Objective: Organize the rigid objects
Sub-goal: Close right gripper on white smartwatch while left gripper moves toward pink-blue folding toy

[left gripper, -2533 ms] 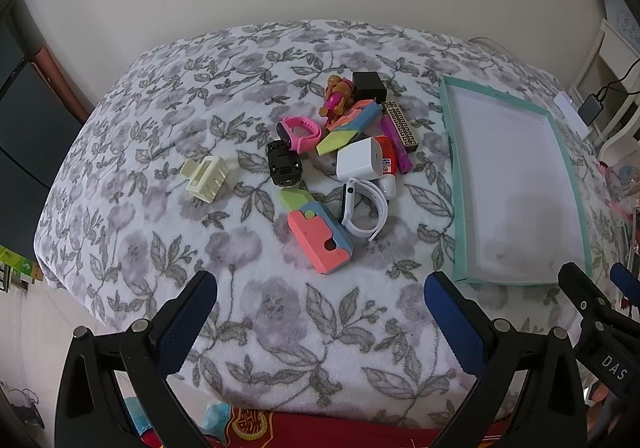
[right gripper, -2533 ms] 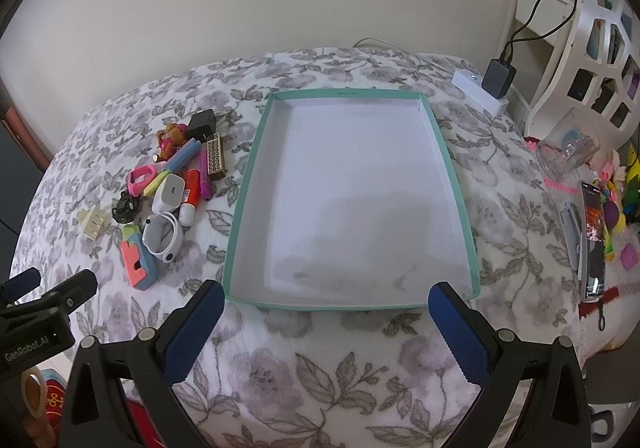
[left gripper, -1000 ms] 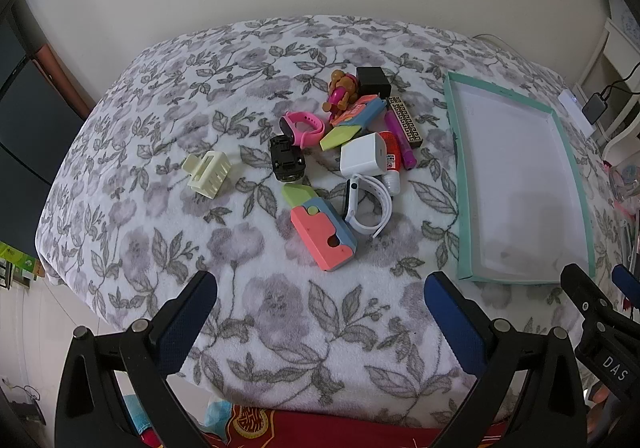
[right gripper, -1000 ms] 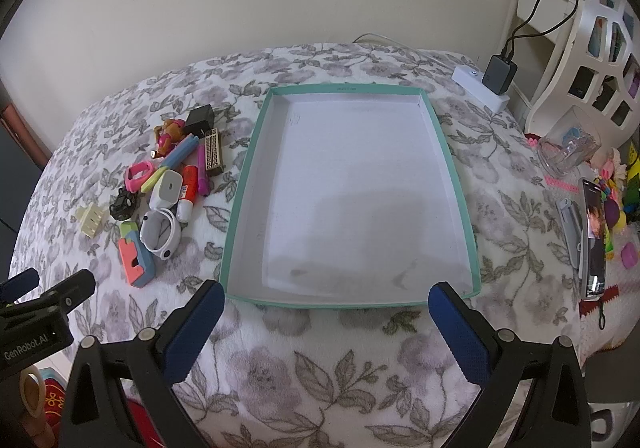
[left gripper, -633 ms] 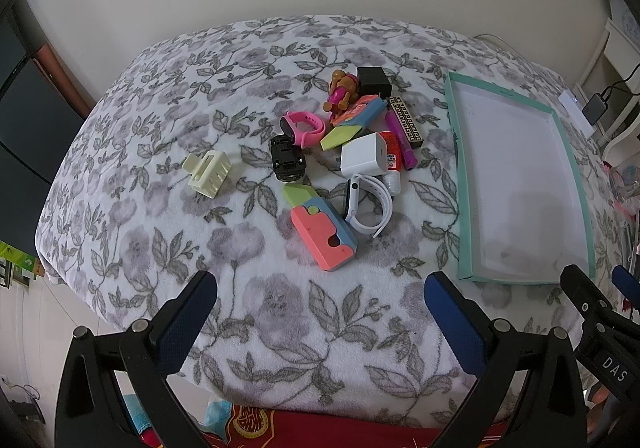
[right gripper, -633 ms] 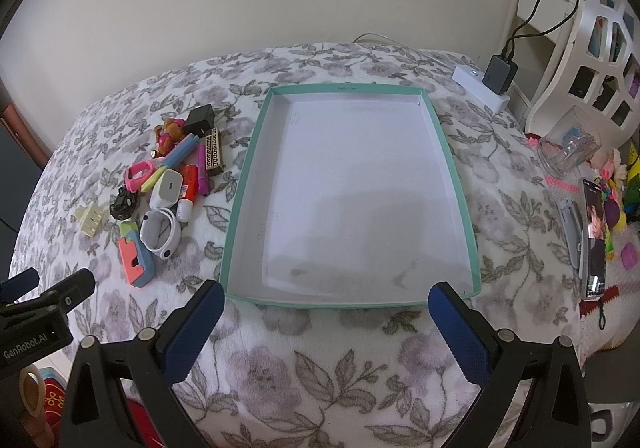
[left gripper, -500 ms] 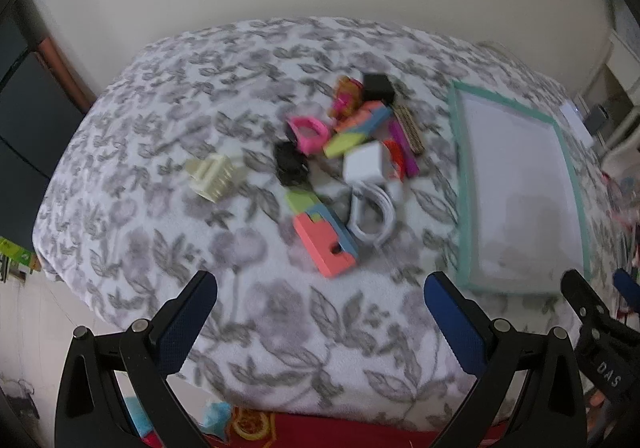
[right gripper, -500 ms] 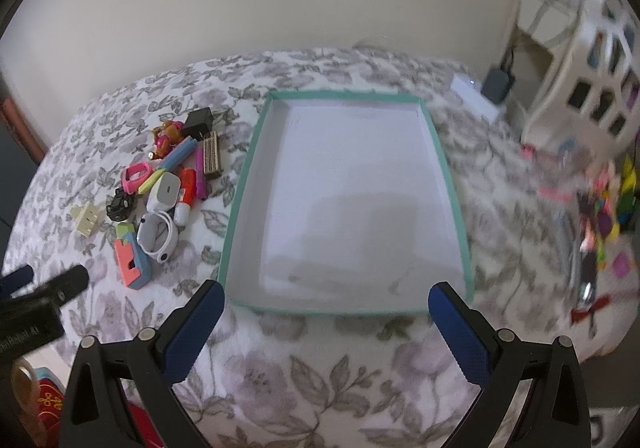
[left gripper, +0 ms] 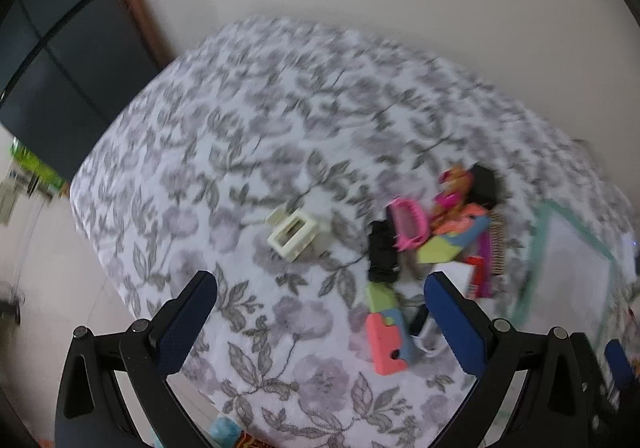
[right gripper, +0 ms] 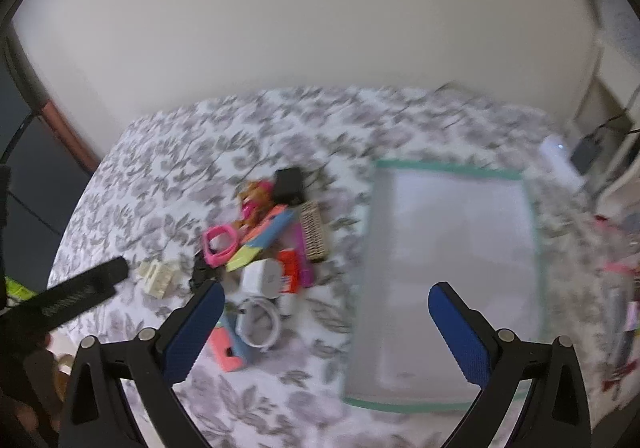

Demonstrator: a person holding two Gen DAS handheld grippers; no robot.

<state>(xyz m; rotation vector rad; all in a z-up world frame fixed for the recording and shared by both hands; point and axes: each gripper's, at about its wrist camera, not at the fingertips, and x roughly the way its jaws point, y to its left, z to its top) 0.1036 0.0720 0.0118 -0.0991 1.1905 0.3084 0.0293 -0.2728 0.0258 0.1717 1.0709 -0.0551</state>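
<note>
A pile of small rigid objects lies on the floral cloth: a cream hair claw (left gripper: 292,234), a pink watch case (left gripper: 407,225), a black toy car (left gripper: 382,256), a coral and blue block (left gripper: 386,342), a white charger (right gripper: 262,277), a white coiled band (right gripper: 258,321). A teal-rimmed white tray (right gripper: 448,164) lies to their right, its floor bare. My left gripper (left gripper: 320,322) is open and empty, just short of the hair claw. My right gripper (right gripper: 326,330) is open and empty, between the pile and the tray. Both views are blurred by motion.
The cloth-covered table (left gripper: 224,152) ends near a dark cabinet (left gripper: 60,60) on the left. A white power strip and black adapter (right gripper: 576,156) sit beyond the tray. Assorted clutter (right gripper: 624,280) lies at the right edge. The left gripper's body (right gripper: 68,298) shows in the right wrist view.
Both grippers have swung left and moved in over the table. The left one now faces the hair claw; the right one now faces the pile's right side and the tray. Nothing was grasped.
</note>
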